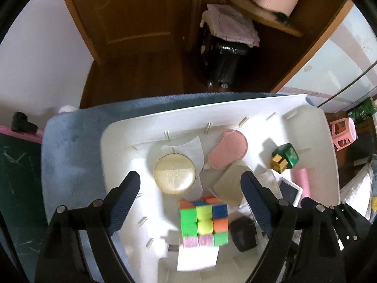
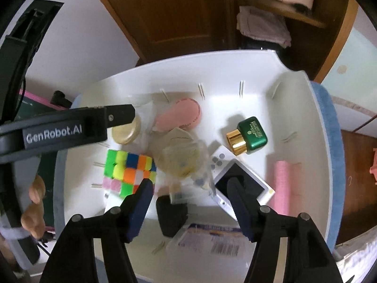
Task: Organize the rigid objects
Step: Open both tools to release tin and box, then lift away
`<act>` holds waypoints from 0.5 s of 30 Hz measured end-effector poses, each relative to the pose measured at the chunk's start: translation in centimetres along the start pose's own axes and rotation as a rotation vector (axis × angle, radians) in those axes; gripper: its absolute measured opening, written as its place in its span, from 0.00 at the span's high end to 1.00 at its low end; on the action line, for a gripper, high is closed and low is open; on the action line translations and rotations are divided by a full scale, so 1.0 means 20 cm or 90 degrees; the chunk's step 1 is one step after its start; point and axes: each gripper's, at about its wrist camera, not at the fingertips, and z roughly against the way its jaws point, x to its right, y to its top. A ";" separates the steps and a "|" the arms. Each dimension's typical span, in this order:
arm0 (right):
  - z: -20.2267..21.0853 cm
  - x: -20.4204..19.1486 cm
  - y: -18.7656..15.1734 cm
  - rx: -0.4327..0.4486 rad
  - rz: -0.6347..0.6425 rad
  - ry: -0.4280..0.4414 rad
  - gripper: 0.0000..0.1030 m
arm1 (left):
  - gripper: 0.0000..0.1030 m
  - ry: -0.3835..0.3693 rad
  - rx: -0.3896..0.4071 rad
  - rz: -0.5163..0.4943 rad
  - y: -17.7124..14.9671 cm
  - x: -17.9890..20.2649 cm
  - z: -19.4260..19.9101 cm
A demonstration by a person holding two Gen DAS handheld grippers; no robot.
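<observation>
A white plastic bin (image 1: pixel 313 127) holds the loose objects. My left gripper (image 1: pixel 190 179) hangs open over it, and nothing touches its pads. A colourful puzzle cube (image 1: pixel 203 219) lies between its fingers, lower down, with a round beige tin (image 1: pixel 174 173) just beyond. My right gripper (image 2: pixel 190 182) is also open above the bin (image 2: pixel 304 99), over a black object (image 2: pixel 172 214) and a clear bag with a beige item (image 2: pixel 179 151). A white handheld device with a dark screen (image 2: pixel 242 184) lies under its right finger. The cube (image 2: pixel 129 169) sits by its left finger.
A pink paddle-shaped piece (image 2: pixel 181 115), a green bottle with a gold cap (image 2: pixel 249 135), a pink roll (image 2: pixel 282 184) and a labelled clear box (image 2: pixel 212 240) also lie in the bin. The bin rests on a blue fuzzy surface (image 1: pixel 70 146). A hand (image 2: pixel 35 202) holds the left gripper.
</observation>
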 end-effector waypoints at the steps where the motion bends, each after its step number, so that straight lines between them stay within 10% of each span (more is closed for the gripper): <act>1: 0.03 -0.01 -0.02 0.007 0.004 0.000 0.36 | 0.14 0.004 0.008 -0.002 -0.02 0.00 0.04; 15: 0.56 -0.12 -0.38 0.098 0.041 -0.012 0.36 | 0.14 -0.008 0.112 -0.028 -0.51 0.12 0.71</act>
